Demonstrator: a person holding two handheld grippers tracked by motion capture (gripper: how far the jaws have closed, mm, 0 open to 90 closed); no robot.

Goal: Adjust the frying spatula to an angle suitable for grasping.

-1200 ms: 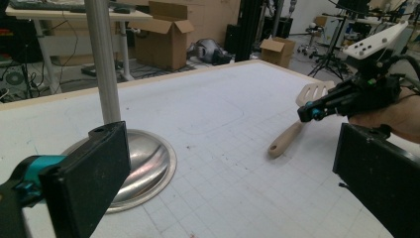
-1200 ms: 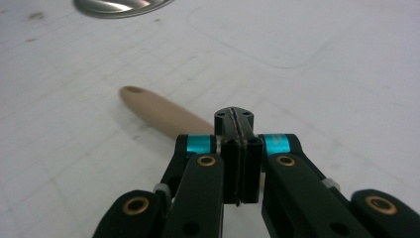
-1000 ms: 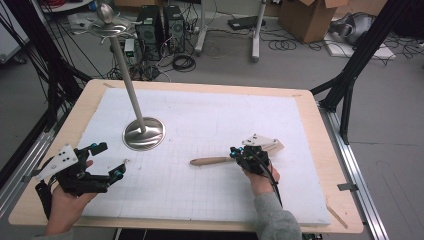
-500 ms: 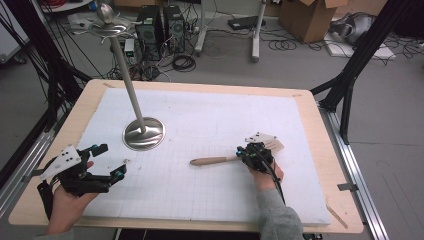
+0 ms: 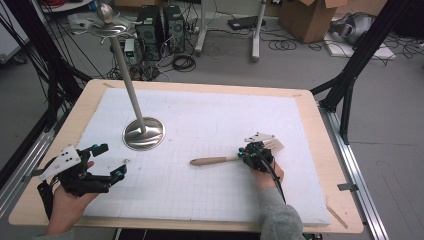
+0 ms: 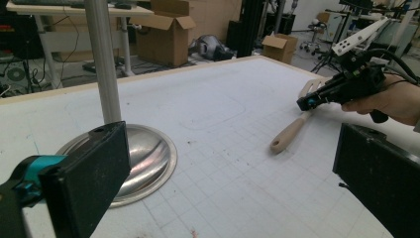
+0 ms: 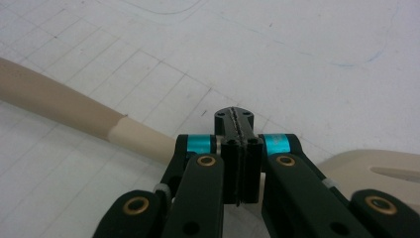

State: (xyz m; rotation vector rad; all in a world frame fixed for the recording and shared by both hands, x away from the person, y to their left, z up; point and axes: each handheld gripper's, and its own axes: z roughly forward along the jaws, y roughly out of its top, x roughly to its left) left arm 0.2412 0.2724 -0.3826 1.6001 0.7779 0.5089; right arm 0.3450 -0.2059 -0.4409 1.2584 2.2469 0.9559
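A beige spatula [image 5: 212, 160] lies flat on the white gridded mat, handle to the left and slotted head [image 5: 273, 145] to the right. My right gripper [image 5: 242, 155] hovers over the spatula's neck with its jaws pressed together and nothing between them. In the right gripper view the shut tips [image 7: 234, 119] sit just above the spatula [image 7: 74, 114], which runs across beneath them. My left gripper [image 5: 112, 161] rests near the front left of the mat, open wide and empty. The left gripper view [image 6: 230, 148] looks across at the spatula [image 6: 289, 134] and the right gripper [image 6: 309, 102].
A metal stand with a round dish base [image 5: 144, 133] and a tall slanting pole stands on the left half of the mat. The wooden table edge [image 5: 330, 150] frames the mat. Cardboard boxes, cables and black frame legs lie on the floor beyond.
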